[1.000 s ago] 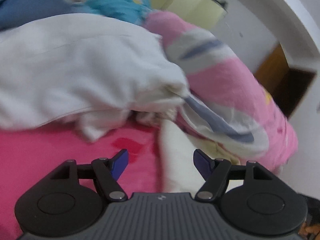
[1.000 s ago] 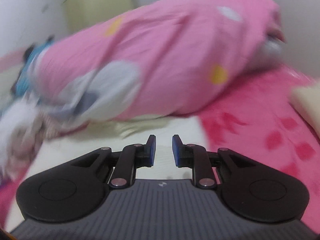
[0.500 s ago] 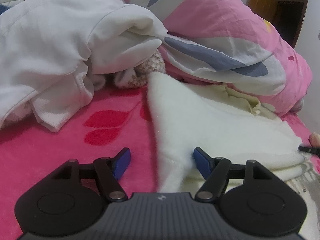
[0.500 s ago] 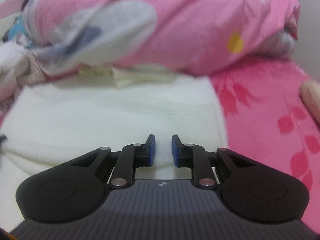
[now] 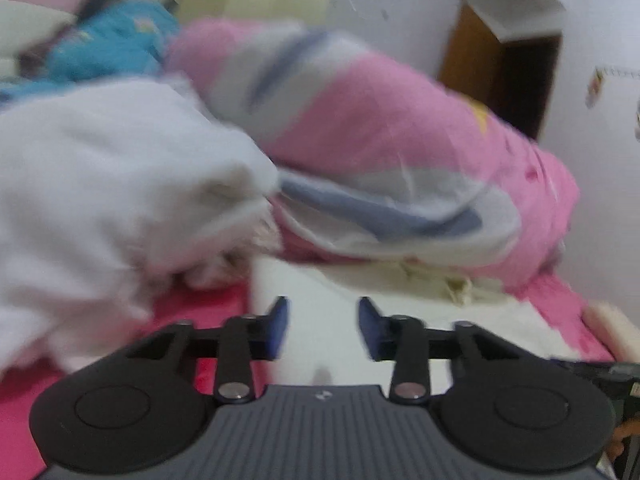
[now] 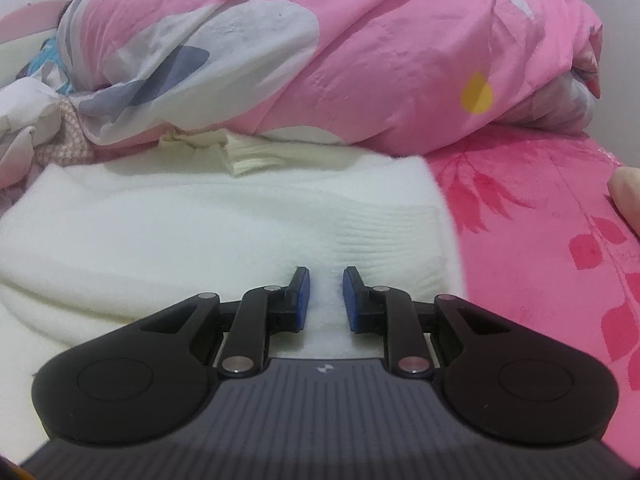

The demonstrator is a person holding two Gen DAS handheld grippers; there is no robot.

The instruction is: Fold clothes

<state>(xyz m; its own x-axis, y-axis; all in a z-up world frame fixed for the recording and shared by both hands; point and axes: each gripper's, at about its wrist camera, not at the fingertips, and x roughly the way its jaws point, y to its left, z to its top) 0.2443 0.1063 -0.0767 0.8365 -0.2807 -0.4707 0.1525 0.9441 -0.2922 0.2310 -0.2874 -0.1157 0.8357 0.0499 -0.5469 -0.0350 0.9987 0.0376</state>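
The left gripper (image 5: 322,330) is hovering with its jaws parted and empty over the near left corner of the cream sweater (image 6: 224,224), which is lying flat on the pink bedsheet (image 6: 540,216), its long axis running left to right. Both grippers are sitting equally close to its front edge. The fuzzy, ribbed knit is looking soft and limp. The right gripper (image 6: 323,298), jaws narrowly apart, is straddling a raised pinch of it. Behind, a puffy pink quilt (image 6: 400,48) is overlapping the far edge.
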